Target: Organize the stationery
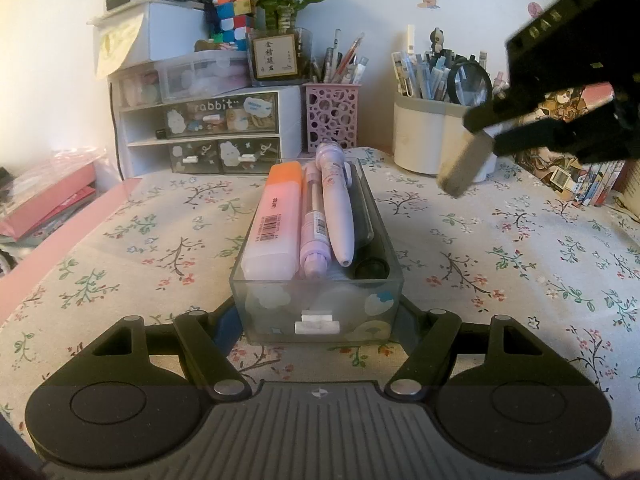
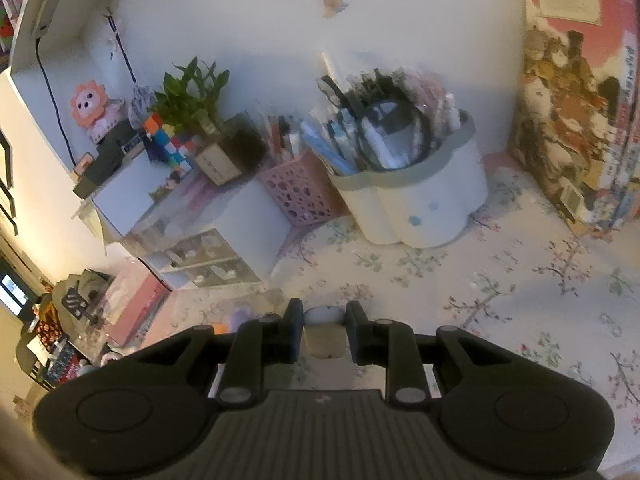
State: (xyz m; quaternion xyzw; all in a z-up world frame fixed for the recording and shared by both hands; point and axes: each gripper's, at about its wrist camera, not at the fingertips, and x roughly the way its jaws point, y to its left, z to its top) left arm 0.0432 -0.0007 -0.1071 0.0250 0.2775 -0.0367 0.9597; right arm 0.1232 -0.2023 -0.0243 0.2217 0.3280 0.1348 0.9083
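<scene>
A clear drawer box (image 1: pixel 316 312) stands on the floral cloth between the fingers of my left gripper (image 1: pixel 316 320), which is shut on its front end. In it lie an orange highlighter (image 1: pixel 274 220), a purple pen (image 1: pixel 314 224), a pale lilac pen (image 1: pixel 336 208) and a black marker (image 1: pixel 366 236). My right gripper (image 2: pixel 325 334) is shut on a small eraser block (image 2: pixel 325 340); in the left wrist view it (image 1: pixel 476 148) hangs above the cloth at the box's far right, with the eraser (image 1: pixel 464 168) sticking out.
At the back stand a white drawer unit (image 1: pixel 208 128), a pink mesh pen cup (image 1: pixel 331 118) and a white pen holder (image 1: pixel 432 136) with a magnifier. Books (image 2: pixel 576 120) stand at the right. A plant and cube sit on the drawers.
</scene>
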